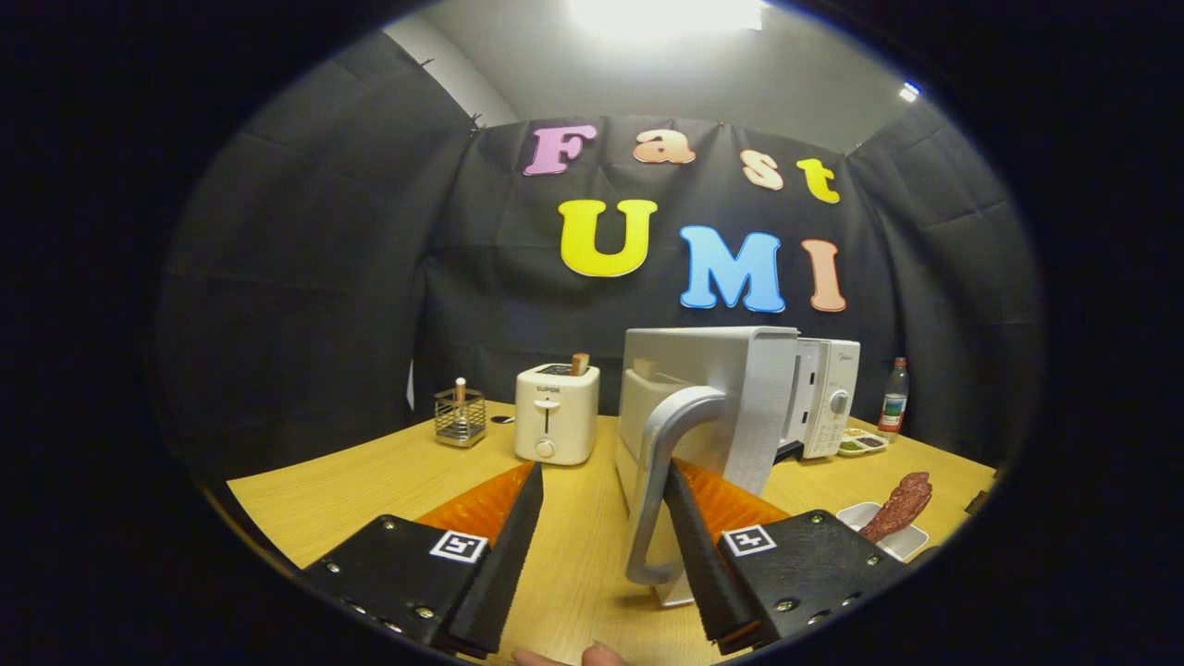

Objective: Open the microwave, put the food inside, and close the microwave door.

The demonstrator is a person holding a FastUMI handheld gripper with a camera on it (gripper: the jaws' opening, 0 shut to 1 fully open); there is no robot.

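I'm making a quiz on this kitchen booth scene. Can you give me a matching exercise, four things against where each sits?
Things:
1. toaster
2. bottle
3. door handle
4. meat

Places:
A. on a white dish beyond the right finger
B. between the open gripper's fingers, against the right one
C. beside the wire holder
D. far side of the microwave

Pairs: 1-C, 2-D, 3-B, 4-A

White microwave [823,398] on wooden table, door [731,398] swung open edge-on, grey handle [661,472] foremost; reddish sausage [897,507] on small white dish [911,541] alongside.
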